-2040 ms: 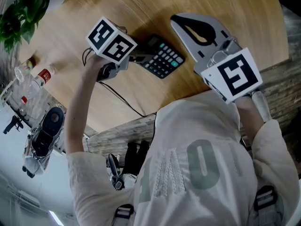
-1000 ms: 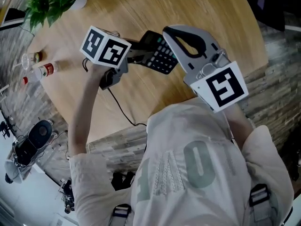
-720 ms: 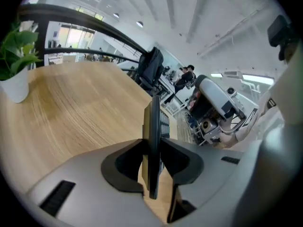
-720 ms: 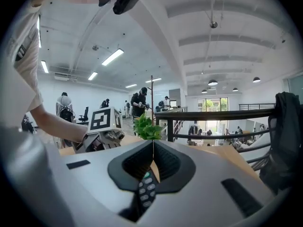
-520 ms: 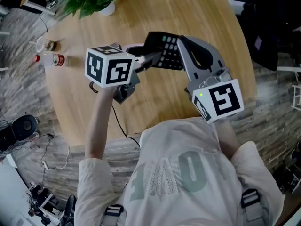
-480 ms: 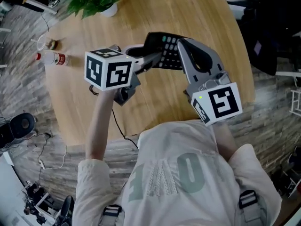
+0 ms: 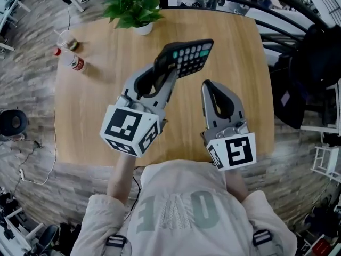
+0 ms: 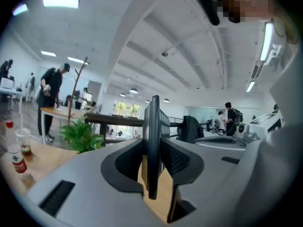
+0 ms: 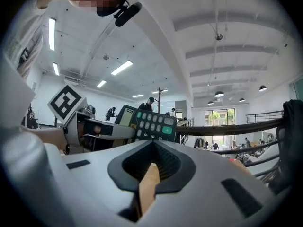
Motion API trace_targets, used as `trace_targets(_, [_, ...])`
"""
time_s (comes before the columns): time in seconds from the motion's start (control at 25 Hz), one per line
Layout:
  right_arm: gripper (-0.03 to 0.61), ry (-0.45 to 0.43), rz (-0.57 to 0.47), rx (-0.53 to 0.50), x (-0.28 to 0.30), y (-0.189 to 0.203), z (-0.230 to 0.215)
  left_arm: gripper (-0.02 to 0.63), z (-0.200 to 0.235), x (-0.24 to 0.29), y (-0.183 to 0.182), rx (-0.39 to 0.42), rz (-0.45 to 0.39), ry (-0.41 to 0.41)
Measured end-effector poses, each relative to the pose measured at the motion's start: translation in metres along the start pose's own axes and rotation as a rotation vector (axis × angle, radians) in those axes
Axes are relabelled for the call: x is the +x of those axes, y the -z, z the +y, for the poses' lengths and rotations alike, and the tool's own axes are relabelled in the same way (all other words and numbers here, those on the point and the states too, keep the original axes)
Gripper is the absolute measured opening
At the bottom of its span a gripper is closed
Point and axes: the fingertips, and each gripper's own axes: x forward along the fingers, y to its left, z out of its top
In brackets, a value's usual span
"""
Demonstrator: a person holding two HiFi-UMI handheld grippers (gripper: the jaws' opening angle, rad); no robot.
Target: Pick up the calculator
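Left gripper (image 7: 165, 72): pointing level, jaws clamped on black push-button calculator (image 7: 189, 57), held on edge above light wooden table (image 7: 101, 108). Right gripper (image 7: 208, 87): level alongside, jaws together, empty.

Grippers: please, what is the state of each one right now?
Left gripper: closed on the calculator, holding it off the table.
Right gripper: jaws together, holding nothing.

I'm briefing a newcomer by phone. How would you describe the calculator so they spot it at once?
Find the wooden table. Over its middle the left gripper clamps the calculator: a dark slab of pale keys, held off the wood, unlike the plant and bottle near the far edge.
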Motion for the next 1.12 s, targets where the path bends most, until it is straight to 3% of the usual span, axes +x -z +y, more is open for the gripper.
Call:
trace_targets(0.24, [0.020,0.009,-0.017,-0.023,-0.008,-0.005,0.003,0.121,0.019,-0.039,-0.013,0.042,-0.248,-0.271])
trace_targets(0.36, [0.020,0.016,-0.020,-0.033,-0.012,-0.006,0.004,0.122,0.020,-0.054,-0.011,0.045,-0.287,-0.342])
trace_targets(0.68, [0.020,0.013,-0.030,-0.033,-0.009,-0.009,0.016,0.121,0.015,-0.075,-0.013,0.085,-0.342,-0.396])
trace_targets(1.12, [0.018,0.033,-0.032,-0.059,-0.009,-0.008,0.017,0.121,0.012,-0.079,-0.023,0.142,-0.337,-0.394])
